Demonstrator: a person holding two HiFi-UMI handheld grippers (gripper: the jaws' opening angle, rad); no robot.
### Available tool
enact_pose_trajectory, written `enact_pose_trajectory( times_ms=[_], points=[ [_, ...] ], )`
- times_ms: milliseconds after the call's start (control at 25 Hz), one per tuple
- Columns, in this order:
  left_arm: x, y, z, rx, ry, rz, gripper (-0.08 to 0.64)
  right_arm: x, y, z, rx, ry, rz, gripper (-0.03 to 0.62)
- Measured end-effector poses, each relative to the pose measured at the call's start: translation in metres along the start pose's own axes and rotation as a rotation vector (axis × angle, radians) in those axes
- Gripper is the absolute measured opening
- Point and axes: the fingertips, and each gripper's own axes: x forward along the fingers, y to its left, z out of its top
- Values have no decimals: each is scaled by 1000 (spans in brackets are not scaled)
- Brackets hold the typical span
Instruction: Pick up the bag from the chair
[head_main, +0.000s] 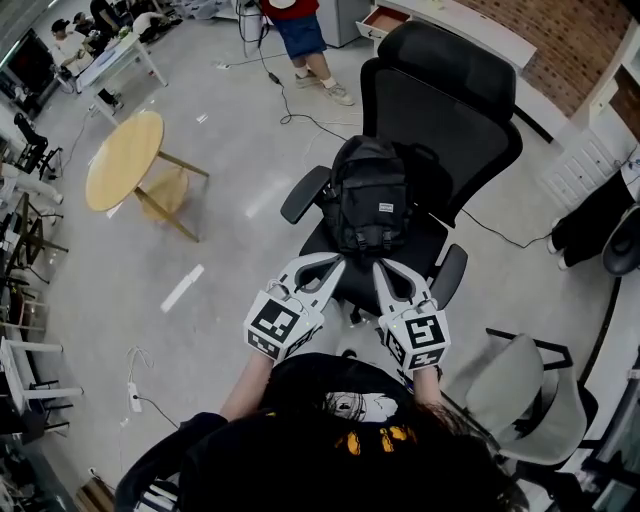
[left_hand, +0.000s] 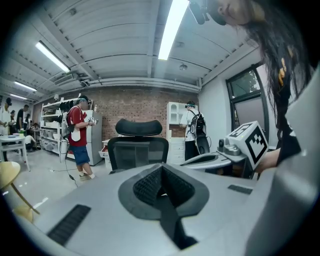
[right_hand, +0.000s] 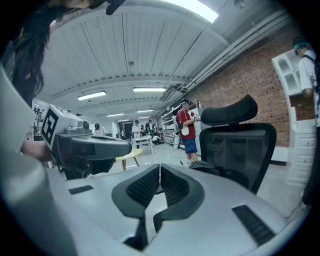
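The left gripper (left_hand: 161, 168) is showing its jaws closed, the ribbed pads meeting tip to tip with nothing between them. The right gripper (right_hand: 159, 168) is doing the same: its pads are touching at the tips and gripping nothing, with only a small gap showing further back.

Only the head view is showing where the two grippers are in relation to the bag (head_main: 370, 195). They are pointing side by side at the front edge of the seat, near the bag but touching neither it nor the chair (head_main: 440, 100). The bag is a black backpack. It is standing upright on the seat and leaning against the backrest, between the two armrests.

The gripper views are looking level across the room, so they are mostly missing the bag. In the right gripper view just a dark hump is peeking over the gripper's body in front of the chair's mesh back. In the left gripper view the backrest and headrest are rising above the jaws, and the other gripper's marker cube (left_hand: 251, 142) is showing at the right.

Those level views are also showing the brick wall (left_hand: 142, 107) and the ceiling lights, which the head view is cutting off. A person in a red shirt (head_main: 298, 28) is standing beyond the chair. A round table (head_main: 125, 160) is standing to the left, well apart from it.
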Motion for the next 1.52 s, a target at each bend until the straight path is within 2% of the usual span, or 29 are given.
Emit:
enact_pose_trajectory(
  times_ms=[600, 920, 1040, 1280, 1400, 1520],
  points=[
    [81, 128, 10, -7, 17, -113, 5, 126, -73, 18, 1, 72, -140, 6],
    [107, 169, 6, -11, 33, -180, 5, 181, -128, 1, -79, 196, -211, 14],
    [118, 179, 4, -14, 38, -195, 5, 202, -151, -14, -120, 273, -204, 120],
    [134, 191, 3, -13, 42, -222, 5, 247, -196, -41, -200, 386, -173, 180],
    [137, 202, 1, -13, 51, -216, 5, 273, -218, -67, -268, 497, -144, 227],
    [134, 214, -5, -24, 70, -199, 5, 293, -240, -89, -368, 609, -145, 238]
  ],
)
